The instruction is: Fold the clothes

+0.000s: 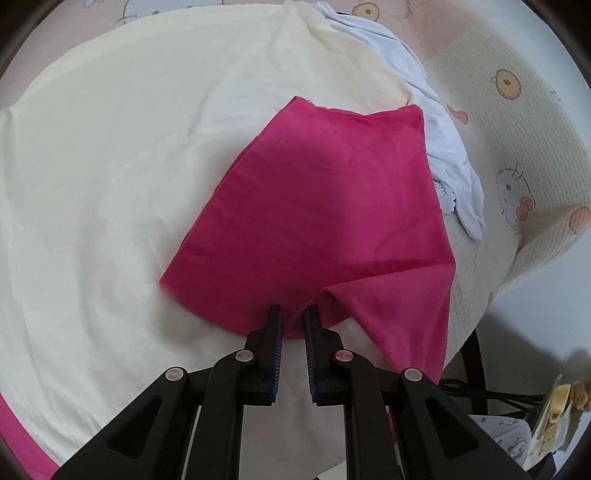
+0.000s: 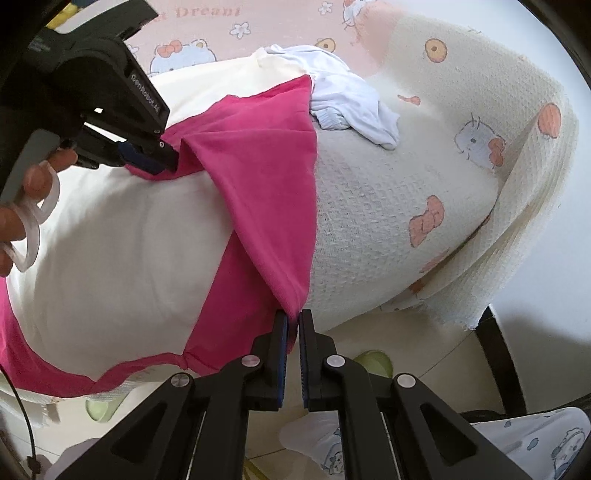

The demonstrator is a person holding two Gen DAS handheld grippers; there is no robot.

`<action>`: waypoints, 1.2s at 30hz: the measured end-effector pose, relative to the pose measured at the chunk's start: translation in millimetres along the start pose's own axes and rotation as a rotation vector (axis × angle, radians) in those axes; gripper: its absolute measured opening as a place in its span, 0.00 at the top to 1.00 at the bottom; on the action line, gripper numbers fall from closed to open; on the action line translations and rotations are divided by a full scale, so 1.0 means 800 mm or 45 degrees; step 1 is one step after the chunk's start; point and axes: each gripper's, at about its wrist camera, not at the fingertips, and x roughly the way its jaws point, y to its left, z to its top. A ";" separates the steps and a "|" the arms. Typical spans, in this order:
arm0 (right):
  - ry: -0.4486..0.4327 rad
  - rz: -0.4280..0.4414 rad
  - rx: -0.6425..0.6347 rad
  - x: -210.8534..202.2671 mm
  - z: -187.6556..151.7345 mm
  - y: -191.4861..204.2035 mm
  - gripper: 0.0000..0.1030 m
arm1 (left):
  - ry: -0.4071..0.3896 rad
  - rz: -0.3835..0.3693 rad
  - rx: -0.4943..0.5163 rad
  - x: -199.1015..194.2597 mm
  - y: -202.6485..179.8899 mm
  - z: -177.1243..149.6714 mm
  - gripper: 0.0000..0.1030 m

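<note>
A magenta garment [image 1: 314,206] lies partly folded on a cream cloth [image 1: 110,184]. My left gripper [image 1: 294,312] is nearly shut, pinching the garment's near edge; it shows in the right wrist view [image 2: 168,158], clamped on a fold of the magenta garment [image 2: 258,155]. My right gripper [image 2: 294,317] is shut on a lower corner of the same garment, which hangs stretched off the surface's edge. A white garment [image 1: 443,147] lies crumpled behind the magenta one; it also shows in the right wrist view [image 2: 351,99].
A waffle blanket with cartoon cats [image 2: 424,192] covers the surface and drapes over its right edge. A pink printed sheet [image 2: 229,26] lies at the back. A dark frame leg [image 2: 498,362], floor and green slippers [image 2: 373,362] lie below.
</note>
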 end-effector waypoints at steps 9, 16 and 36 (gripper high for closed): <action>0.014 0.041 0.042 0.005 0.001 -0.008 0.96 | -0.041 0.292 0.564 0.003 -0.070 -0.026 0.86; -0.037 0.091 0.087 -0.005 0.004 -0.011 0.70 | 0.030 0.083 0.547 -0.027 -0.072 -0.010 0.86; -0.140 -0.154 -0.143 0.005 0.026 0.037 0.52 | -0.267 0.334 1.088 0.013 -0.139 -0.027 0.24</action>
